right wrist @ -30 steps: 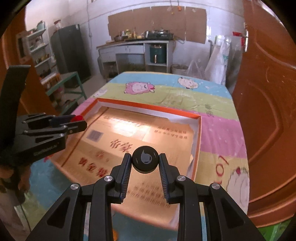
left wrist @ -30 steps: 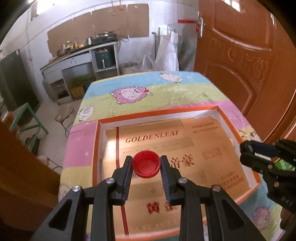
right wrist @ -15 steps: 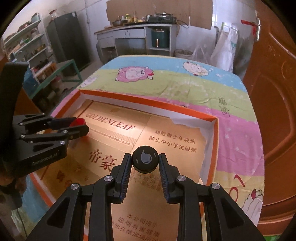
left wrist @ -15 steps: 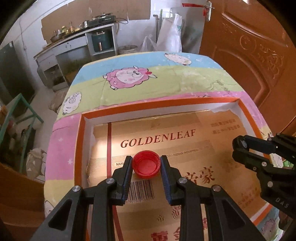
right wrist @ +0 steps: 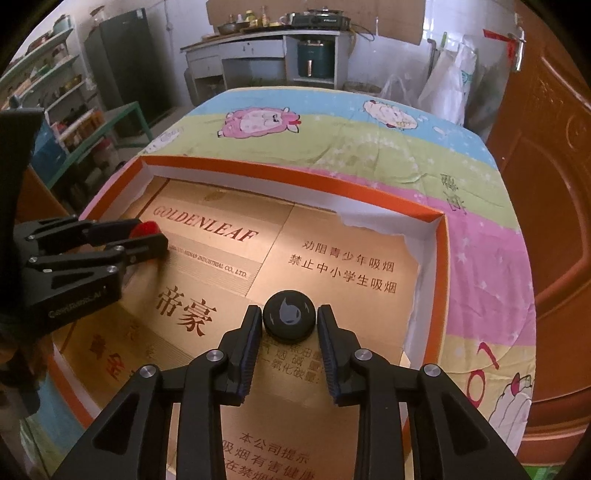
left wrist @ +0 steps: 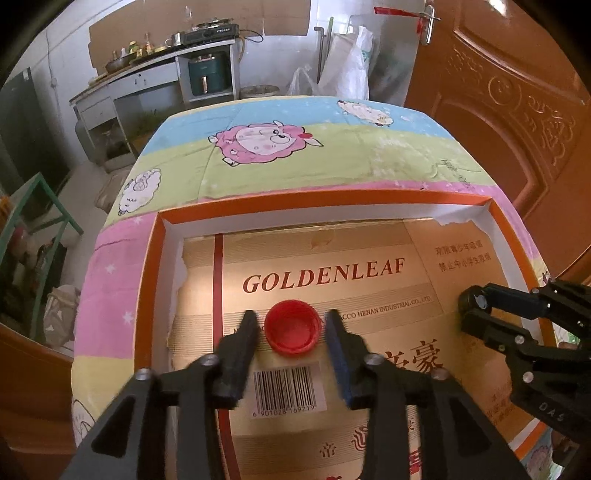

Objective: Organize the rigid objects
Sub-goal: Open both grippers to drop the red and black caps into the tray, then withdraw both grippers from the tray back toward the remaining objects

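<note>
A red bottle cap [left wrist: 292, 327] lies open side up on the gold cardboard floor of an orange-rimmed shallow box [left wrist: 325, 199]. My left gripper [left wrist: 291, 334] is open around the cap, with a gap on each side. In the right wrist view the red cap [right wrist: 147, 228] shows between the left gripper's fingers. My right gripper [right wrist: 290, 323] is shut on a black round cap with a grey flame mark [right wrist: 290, 319], low over the right part of the box [right wrist: 295, 175]. The right gripper also shows in the left wrist view [left wrist: 480, 314].
The box sits on a table with a sheep-print cloth [left wrist: 266, 142]. A brown wooden door [left wrist: 517, 110] stands close on the right. A counter with a stove [left wrist: 207, 33] and white bags [left wrist: 347, 62] are behind. A green stool [left wrist: 40, 206] stands to the left.
Both grippers moved forward and lower into the box. My left gripper's jaws have opened and the red cap now rests on the cardboard. The right gripper still holds the black cap.
</note>
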The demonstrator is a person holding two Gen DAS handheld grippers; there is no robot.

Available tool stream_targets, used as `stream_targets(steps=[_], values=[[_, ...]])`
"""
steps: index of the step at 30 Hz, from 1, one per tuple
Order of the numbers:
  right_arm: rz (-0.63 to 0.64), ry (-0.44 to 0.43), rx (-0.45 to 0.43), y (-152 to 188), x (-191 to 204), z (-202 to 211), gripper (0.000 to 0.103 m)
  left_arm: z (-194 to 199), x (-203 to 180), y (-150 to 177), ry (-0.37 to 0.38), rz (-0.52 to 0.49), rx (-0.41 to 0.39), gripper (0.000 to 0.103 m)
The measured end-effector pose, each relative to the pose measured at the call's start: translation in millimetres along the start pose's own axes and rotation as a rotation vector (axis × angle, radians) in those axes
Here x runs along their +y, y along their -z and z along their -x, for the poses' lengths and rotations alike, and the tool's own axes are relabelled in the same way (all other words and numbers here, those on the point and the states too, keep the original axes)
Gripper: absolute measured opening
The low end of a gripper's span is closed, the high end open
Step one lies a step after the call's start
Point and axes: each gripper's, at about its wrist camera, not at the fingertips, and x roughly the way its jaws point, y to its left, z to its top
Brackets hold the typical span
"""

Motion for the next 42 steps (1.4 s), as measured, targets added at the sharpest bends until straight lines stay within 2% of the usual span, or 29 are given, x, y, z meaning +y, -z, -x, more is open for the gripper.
stream_targets(steps=[1,2,3,5,15,25,37,42], values=[[-0.001,0.0,0.0,1,0,-1,0.036,-1,0,-1,0.002,0.001,0.006,0.053],[0.001,0.002,-0.002,1,0,0,0.039,-1,1,-1,0.005,0.003,0.009,0.055],[0.003,0.004,-0.002,1,0,0,0.045,-1,1,-1,0.007,0.006,0.008,0.055],[0.006,0.007,-0.003,2,2,1,0.048,0,2,-1,0.01,0.015,0.003,0.055],[-0.01,0.031,-0.055,11,1,23,0.048,28,-1,7,0.027,0.038,-0.061,0.055],[-0.052,0.029,-0.133,31,12,68,0.048,76,-14,32,0.077,0.052,-0.139,0.055],[-0.089,0.037,-0.202,65,34,125,0.049,139,-13,65,-0.027,0.088,-0.286,0.055],[-0.103,0.036,-0.21,80,44,141,0.049,156,-11,80,-0.035,0.095,-0.299,0.055]])
